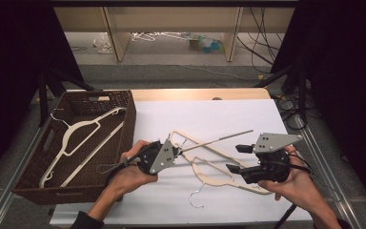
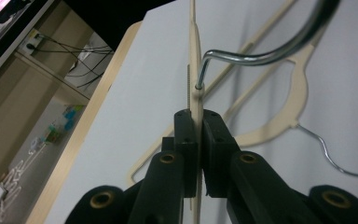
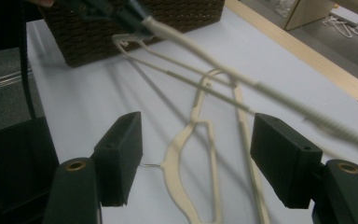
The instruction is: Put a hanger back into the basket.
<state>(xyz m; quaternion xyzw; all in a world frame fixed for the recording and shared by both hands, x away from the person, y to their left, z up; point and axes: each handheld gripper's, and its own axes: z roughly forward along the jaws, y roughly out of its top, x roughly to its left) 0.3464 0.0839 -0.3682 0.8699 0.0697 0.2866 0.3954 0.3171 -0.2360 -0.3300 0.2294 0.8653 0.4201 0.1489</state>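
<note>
While left gripper (image 2: 198,135) fingers pinch lifted hanger (image 2: 195,60) | right gripper (image 3: 200,158) fingers spread, empty

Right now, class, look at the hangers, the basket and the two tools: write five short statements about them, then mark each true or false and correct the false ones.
1. The left tool is shut on a cream hanger. True.
2. The right tool grips a hanger. False: its jaws stand open with nothing between them.
3. A white hanger lies in the wicker basket. True.
4. The basket stands at the right of the table. False: at the left.
5. Another cream hanger lies on the white sheet. True.
</note>
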